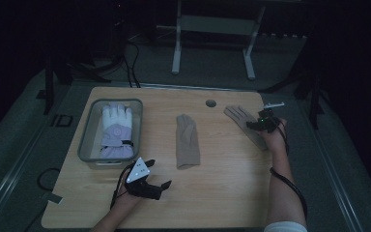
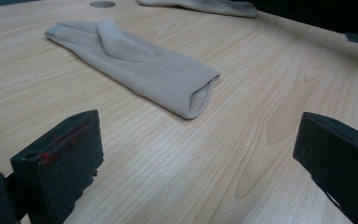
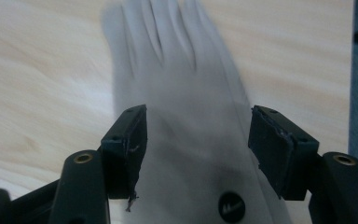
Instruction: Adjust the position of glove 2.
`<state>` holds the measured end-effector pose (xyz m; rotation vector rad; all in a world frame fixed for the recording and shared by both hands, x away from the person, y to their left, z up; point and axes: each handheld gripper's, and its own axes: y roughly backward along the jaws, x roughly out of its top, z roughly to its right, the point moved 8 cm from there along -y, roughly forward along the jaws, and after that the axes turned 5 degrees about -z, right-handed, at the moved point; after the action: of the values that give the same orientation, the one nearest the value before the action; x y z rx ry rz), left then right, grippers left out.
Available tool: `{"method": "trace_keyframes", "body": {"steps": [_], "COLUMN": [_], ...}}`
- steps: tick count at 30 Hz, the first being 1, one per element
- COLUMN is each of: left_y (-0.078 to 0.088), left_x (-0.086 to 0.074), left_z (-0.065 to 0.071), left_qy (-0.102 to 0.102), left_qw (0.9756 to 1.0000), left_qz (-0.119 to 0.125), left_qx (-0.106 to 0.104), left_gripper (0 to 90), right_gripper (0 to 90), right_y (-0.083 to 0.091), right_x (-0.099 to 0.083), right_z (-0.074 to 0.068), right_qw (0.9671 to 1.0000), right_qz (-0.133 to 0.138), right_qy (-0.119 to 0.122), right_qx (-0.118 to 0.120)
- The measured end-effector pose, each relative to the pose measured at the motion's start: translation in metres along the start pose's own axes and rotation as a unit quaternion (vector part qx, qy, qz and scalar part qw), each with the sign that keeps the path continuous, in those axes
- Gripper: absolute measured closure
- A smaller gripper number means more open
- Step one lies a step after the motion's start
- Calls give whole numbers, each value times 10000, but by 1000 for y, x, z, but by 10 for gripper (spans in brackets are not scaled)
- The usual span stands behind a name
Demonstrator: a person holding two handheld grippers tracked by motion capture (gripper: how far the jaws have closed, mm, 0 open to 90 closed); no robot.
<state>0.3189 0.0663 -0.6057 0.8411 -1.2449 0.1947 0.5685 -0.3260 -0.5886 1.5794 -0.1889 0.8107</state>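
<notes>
Two beige gloves lie flat on the wooden table (image 1: 222, 193). One beige glove (image 1: 187, 141) (image 2: 135, 65) rests at the middle, cuff toward me. My left gripper (image 1: 158, 173) (image 2: 200, 154) sits low near the front edge, jaws wide open and nothing between them, pointing at that cuff from a short way off. The second beige glove (image 1: 241, 121) (image 3: 182, 93) lies at the far right. My right gripper (image 1: 255, 123) (image 3: 198, 140) hovers over its palm, open, a jaw standing on either side of it. A small black round mark (image 3: 231, 206) shows near its cuff.
A grey bin (image 1: 86, 140) at the left holds a white and lilac glove (image 1: 116, 130). A round cable hole (image 1: 210, 103) sits near the table's far edge. The table's right edge runs close beside the right-hand glove. A white frame (image 1: 212, 29) stands beyond the table.
</notes>
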Motion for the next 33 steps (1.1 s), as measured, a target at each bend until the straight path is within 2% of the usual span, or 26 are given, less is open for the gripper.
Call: {"method": "trace_keyframes", "body": {"steps": [1,2,5,7,9,10,11,12,13,14,15,17,19,20,21,22,24,26,29,33], "left_y": [0,0,0,0,0,0,0,0,0,0,0,0,0,0,0,0,0,0,0,0], "left_x": [0,0,0,0,0,0,0,0,0,0,0,0,0,0,0,0,0,0,0,0], "left_z": [0,0,0,0,0,0,0,0,0,0,0,0,0,0,0,0,0,0,0,0], "left_qy": [0,7,10,8,-1,-1,-1,-3,-3,-4,-5,-9,-7,-4,-4,-12,-15,-13,-12,11], "left_qw": [10000,10000,10000,10000,10000,10000,10000,10000,10000,10000,10000,10000,10000,10000,10000,10000,10000,10000,10000,10000], "left_qz": [0,3,6,8,9,9,10,5,5,7,7,6,4,7,7,3,-1,-1,0,22], "left_qx": [0,-2,-7,-8,-8,-8,-6,-7,-7,-6,-5,-4,-5,-6,-6,6,13,12,19,34], "left_gripper": [16,16,16,17,16,16,16,16,16,17,16,17,16,16,16,16,17,17,17,17], "right_gripper": [372,357,387,437,501,501,551,679,679,737,753,763,769,774,774,785,787,790,790,790], "right_y": [-4,-11,-11,-11,-10,-10,-10,-9,-9,-8,-8,-7,-7,-5,-5,-2,1,5,13,24], "right_x": [-4,-11,-11,-12,-12,-12,-11,-11,-11,-10,-10,-10,-10,-10,-10,-9,-8,-7,-5,-6], "right_z": [0,-2,-4,-6,-6,-6,-8,-10,-10,-14,-16,-21,-22,-24,-24,-33,-41,-49,-64,-82], "right_qw": [9999,9996,9999,9998,9998,9998,9998,9998,9998,9997,9997,9995,9995,9989,9989,9970,9955,9951,9920,9906], "right_qz": [-118,-269,-92,-56,-52,-52,-57,-125,-125,-201,-224,-287,-290,-305,-305,-223,-154,-122,43,292], "right_qy": [6,129,126,207,178,178,198,145,145,97,60,-102,-151,-340,-340,-712,-888,-951,-1188,-1220], "right_qx": [25,3,-5,43,46,46,83,78,78,63,26,52,41,56,56,212,292,255,423,542]}}
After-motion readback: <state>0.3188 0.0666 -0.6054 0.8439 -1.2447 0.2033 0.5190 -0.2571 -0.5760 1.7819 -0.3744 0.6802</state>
